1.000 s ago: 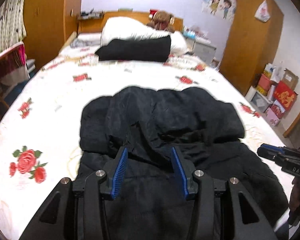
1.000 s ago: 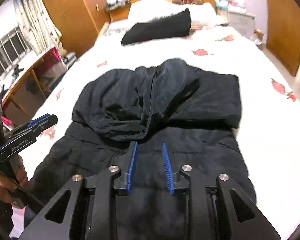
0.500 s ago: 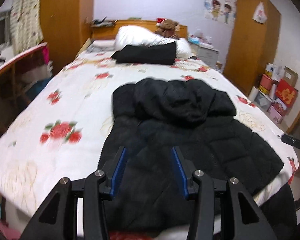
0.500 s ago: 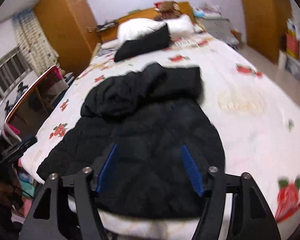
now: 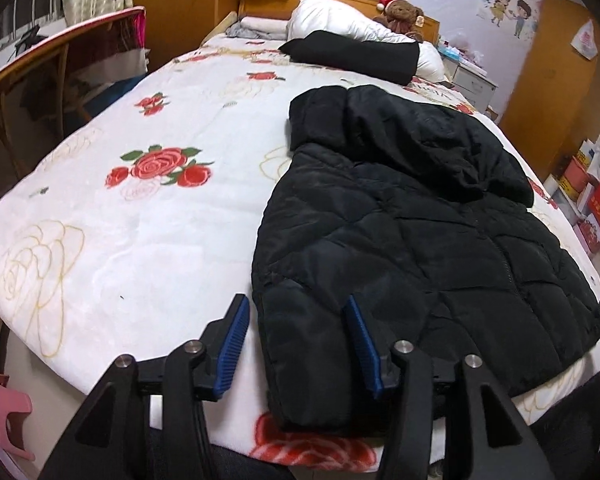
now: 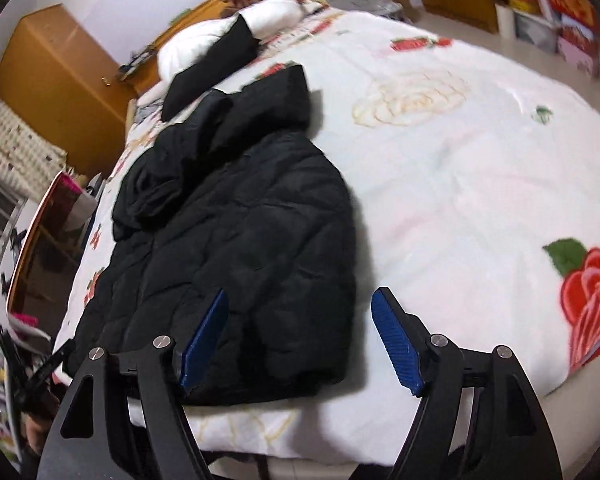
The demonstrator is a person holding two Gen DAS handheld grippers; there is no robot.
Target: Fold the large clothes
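Observation:
A large black quilted hooded jacket [image 5: 412,232] lies flat on the bed, hood toward the headboard and hem at the near edge. It also shows in the right wrist view [image 6: 240,240]. My left gripper [image 5: 298,344] is open over the jacket's near left hem corner, holding nothing. My right gripper [image 6: 300,340] is open wide over the near right hem corner, holding nothing.
The bed has a white blanket [image 5: 140,200] with red roses. A black folded garment [image 5: 352,54], white pillows and a teddy bear [image 5: 400,14] sit at the headboard. A wooden desk [image 5: 28,80] stands left. Wardrobe and boxes [image 5: 592,200] stand right.
Both grippers have pulled back from the middle of the jacket to its near hem, left one to the left corner, right one to the right corner. The right jaws have opened wider.

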